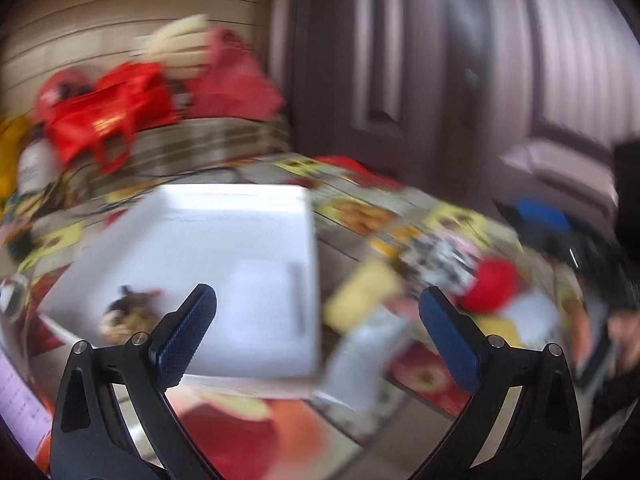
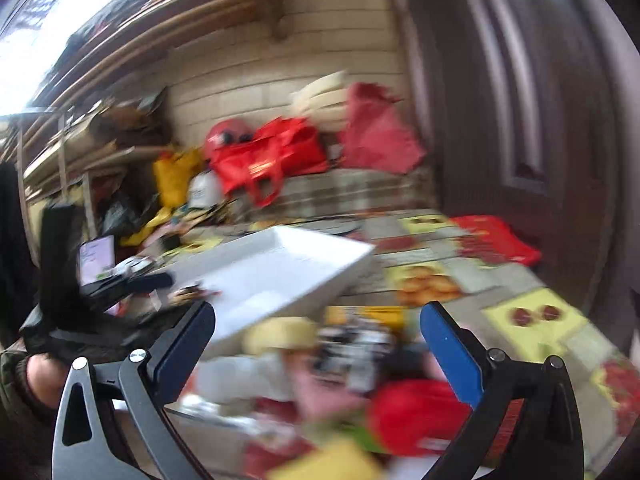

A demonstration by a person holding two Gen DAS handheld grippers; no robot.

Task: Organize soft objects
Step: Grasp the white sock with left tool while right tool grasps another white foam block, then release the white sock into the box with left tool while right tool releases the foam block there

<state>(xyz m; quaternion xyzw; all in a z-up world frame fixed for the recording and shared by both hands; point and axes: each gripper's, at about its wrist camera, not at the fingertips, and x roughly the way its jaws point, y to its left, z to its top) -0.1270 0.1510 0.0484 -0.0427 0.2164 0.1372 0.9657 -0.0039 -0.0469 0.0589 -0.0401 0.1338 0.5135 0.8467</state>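
Blue fingers (image 1: 200, 320) of the left gripper (image 1: 316, 312) are spread wide, nothing held. A small brown toy (image 1: 124, 314) is seen lying in the white box (image 1: 224, 248) on the bench (image 1: 360, 248); its long axis is too blurred to tell. The right gripper (image 2: 316, 332) is spread wide above a heap of soft toys (image 2: 360, 360).

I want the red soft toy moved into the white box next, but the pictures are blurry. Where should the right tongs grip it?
Judging loosely, grip the red soft toy across its rounded bulk, coming from above. It lies low in the pile, right under the open right tongs, the white box just beyond. Blur hides finer parts.
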